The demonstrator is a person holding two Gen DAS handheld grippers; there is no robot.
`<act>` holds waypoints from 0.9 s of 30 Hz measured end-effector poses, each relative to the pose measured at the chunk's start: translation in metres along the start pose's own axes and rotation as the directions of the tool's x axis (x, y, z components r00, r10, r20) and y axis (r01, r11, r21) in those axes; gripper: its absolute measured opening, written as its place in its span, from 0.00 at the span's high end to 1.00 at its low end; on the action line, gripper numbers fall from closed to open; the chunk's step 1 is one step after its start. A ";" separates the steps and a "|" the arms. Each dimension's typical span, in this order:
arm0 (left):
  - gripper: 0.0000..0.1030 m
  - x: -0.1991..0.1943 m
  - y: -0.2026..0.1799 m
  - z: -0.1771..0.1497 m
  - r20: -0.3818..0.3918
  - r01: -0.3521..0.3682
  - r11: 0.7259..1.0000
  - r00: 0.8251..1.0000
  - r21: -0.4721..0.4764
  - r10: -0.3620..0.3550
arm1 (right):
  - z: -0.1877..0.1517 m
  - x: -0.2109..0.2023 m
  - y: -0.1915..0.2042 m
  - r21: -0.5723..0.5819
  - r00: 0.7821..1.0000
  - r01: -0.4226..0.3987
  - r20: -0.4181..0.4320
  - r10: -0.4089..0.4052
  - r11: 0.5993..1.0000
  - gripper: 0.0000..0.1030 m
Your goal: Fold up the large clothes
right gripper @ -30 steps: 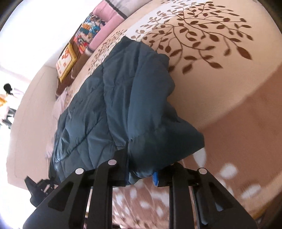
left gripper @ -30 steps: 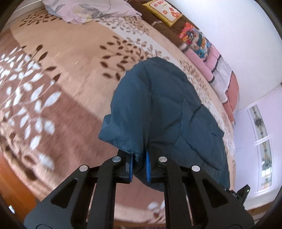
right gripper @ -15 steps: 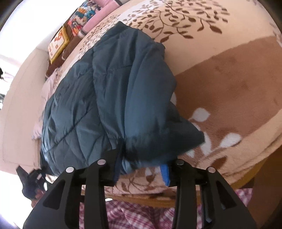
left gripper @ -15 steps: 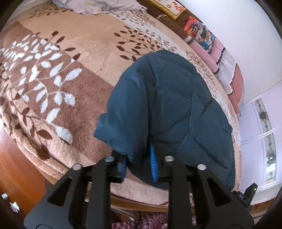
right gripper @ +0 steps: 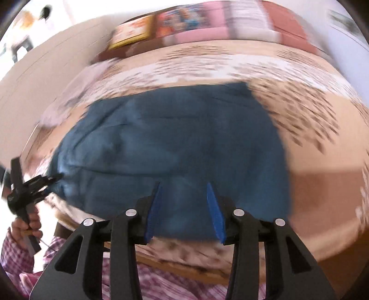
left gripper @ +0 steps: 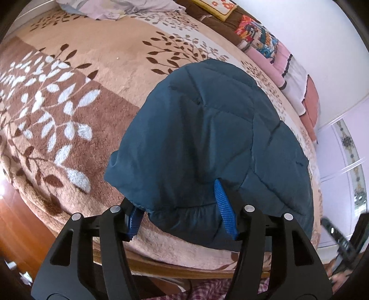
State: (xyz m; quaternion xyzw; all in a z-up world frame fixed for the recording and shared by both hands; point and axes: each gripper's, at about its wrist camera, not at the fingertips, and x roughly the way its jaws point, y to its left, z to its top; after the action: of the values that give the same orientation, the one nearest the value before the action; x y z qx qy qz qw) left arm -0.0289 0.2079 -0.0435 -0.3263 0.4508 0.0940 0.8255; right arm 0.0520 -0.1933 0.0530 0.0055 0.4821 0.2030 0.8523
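A dark blue quilted jacket lies folded on the bed near its front edge. In the left wrist view my left gripper is open, its blue pads wide apart on either side of the jacket's near edge. In the right wrist view, which is motion-blurred, the jacket lies flat on the bed. My right gripper is open and empty, just in front of the jacket's near edge. The left gripper shows at the far left, at the jacket's left end.
The bed carries a tan and brown blanket with a leaf pattern. Pillows and folded bedding line the wall side. A lilac cloth lies at the far end. The wooden bed edge and my checked sleeve are near.
Both grippers have opened and let go of the jacket, which now rests on the bed. The right gripper has swung back to face the jacket squarely.
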 end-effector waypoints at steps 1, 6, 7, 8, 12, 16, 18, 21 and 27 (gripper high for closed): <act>0.44 -0.001 -0.001 0.000 0.002 0.000 1.000 1.000 0.002 0.000 | 0.008 0.010 0.013 -0.037 0.999 -0.037 -0.016 0.036 0.999 0.77; 0.44 -0.004 0.001 0.000 0.007 0.014 1.000 1.000 0.002 -0.014 | 0.045 0.070 0.075 -0.187 0.994 -0.078 -0.084 0.063 0.979 0.93; 0.44 -0.004 0.001 0.000 0.007 0.017 1.000 1.000 0.002 -0.017 | 0.047 0.075 0.081 -0.197 0.994 -0.075 -0.090 0.058 0.978 0.93; 0.44 -0.005 0.002 -0.001 0.006 0.020 1.000 1.000 0.004 -0.020 | 0.050 0.084 0.087 -0.206 0.994 -0.069 -0.101 0.049 0.976 0.94; 0.44 -0.006 0.003 -0.003 0.012 0.027 1.000 1.000 0.016 -0.027 | 0.055 0.127 0.091 -0.183 0.982 -0.051 -0.191 0.016 0.982 0.96; 0.40 -0.008 -0.005 -0.002 0.023 0.044 0.998 0.999 0.038 -0.045 | 0.052 0.161 0.074 -0.096 0.964 -0.050 -0.266 0.023 0.994 0.97; 0.39 -0.008 -0.010 -0.002 0.030 0.044 0.998 0.999 0.052 -0.045 | 0.053 0.174 0.070 -0.056 0.955 -0.059 -0.294 0.039 0.997 0.97; 0.36 -0.006 -0.015 -0.002 0.032 0.049 0.997 0.998 0.060 -0.051 | 0.053 0.184 0.067 -0.055 0.946 -0.078 -0.318 0.056 0.995 0.99; 0.47 -0.008 -0.015 -0.004 0.065 0.087 0.995 0.994 0.043 -0.089 | 0.057 0.189 0.059 -0.006 0.938 -0.110 -0.331 0.102 0.994 1.00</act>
State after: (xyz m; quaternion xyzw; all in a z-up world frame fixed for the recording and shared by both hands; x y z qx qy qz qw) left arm -0.0291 0.1951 -0.0318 -0.3260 0.4101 0.0593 0.8497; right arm 0.1640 -0.0620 -0.0591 -0.0130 0.6144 0.2524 0.7474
